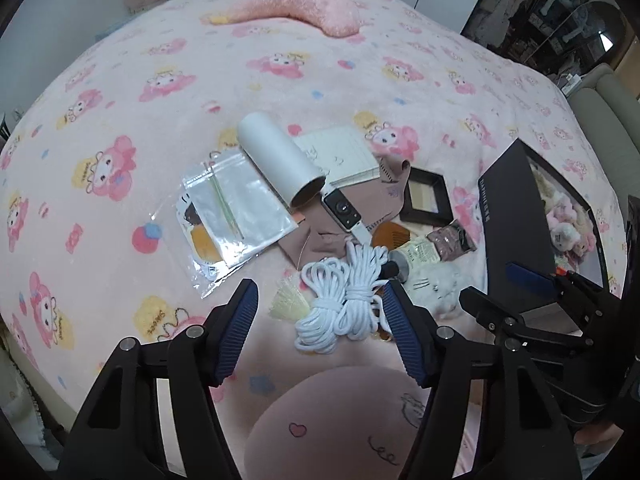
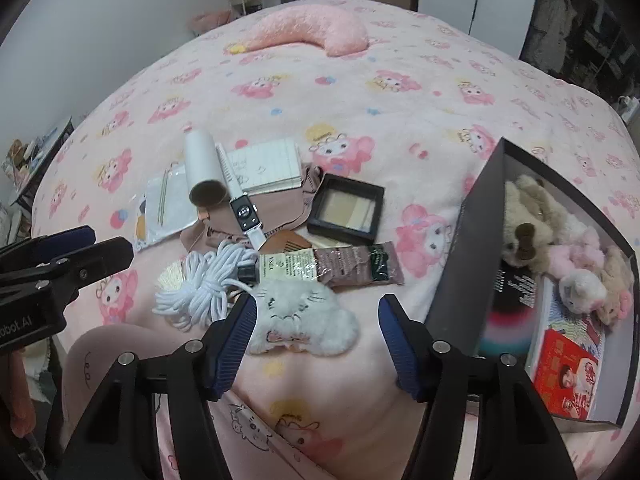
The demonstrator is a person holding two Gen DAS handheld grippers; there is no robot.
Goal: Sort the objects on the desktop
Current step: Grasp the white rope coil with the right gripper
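Observation:
A pile of small objects lies on a pink cartoon blanket [image 1: 120, 92]. My left gripper [image 1: 320, 294] is open and empty, its fingers on either side of a white rope bundle [image 1: 340, 300], above it. My right gripper [image 2: 316, 306] is open and empty around a fluffy white cat plush [image 2: 308, 316]. The rope also shows in the right wrist view [image 2: 200, 284]. Behind lie a white roll [image 1: 280, 158], a smartwatch [image 1: 342, 210], a notepad [image 1: 340, 152], a black frame box [image 2: 346, 212], a cream tube [image 2: 288, 266] and a brown tube [image 2: 360, 266].
An open black box [image 2: 460, 248] at the right holds plush toys [image 2: 532, 208] and a red booklet [image 2: 572, 376]. A clear zip bag [image 1: 232, 212] lies left of the pile. A pink crescent pillow [image 2: 316, 28] lies far back. A brown cloth [image 1: 320, 240] lies under the items.

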